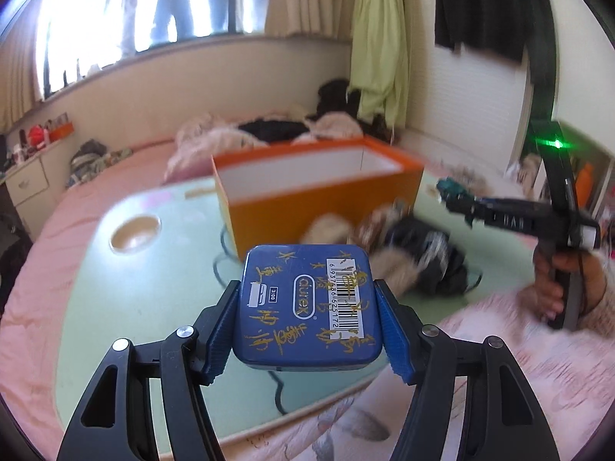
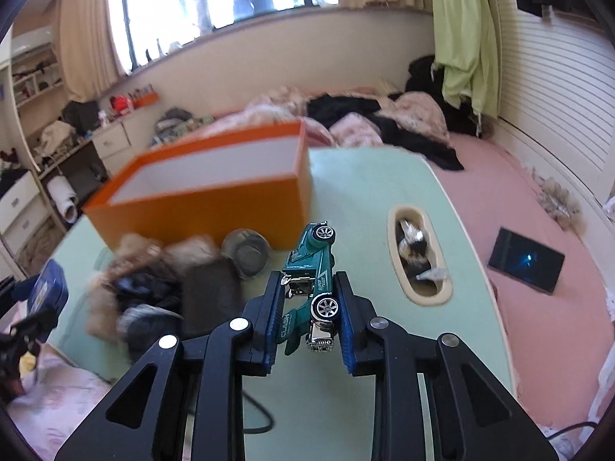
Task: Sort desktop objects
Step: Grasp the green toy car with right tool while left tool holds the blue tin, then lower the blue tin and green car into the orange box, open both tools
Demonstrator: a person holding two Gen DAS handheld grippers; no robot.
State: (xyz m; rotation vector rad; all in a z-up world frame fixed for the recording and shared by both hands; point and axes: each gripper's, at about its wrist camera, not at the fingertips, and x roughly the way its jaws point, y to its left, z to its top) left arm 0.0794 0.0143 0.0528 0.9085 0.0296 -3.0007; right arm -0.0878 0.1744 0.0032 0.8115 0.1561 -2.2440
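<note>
Both claws are loaded: the left claw (image 1: 309,309) clamps a blue tin (image 1: 307,307), the right claw (image 2: 307,307) a green toy car (image 2: 313,284), both held near the orange box (image 2: 200,188), whose visible interior looks bare. The dark furry pile (image 2: 153,288) remains on the desk (image 2: 369,192), so sorting seems barely begun.

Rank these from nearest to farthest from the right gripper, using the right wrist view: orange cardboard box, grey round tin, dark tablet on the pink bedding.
1. Grey round tin: just ahead-left of the right gripper.
2. Orange cardboard box: behind the tin, left.
3. Dark tablet: far right, off the table on the pink bedding.
</note>
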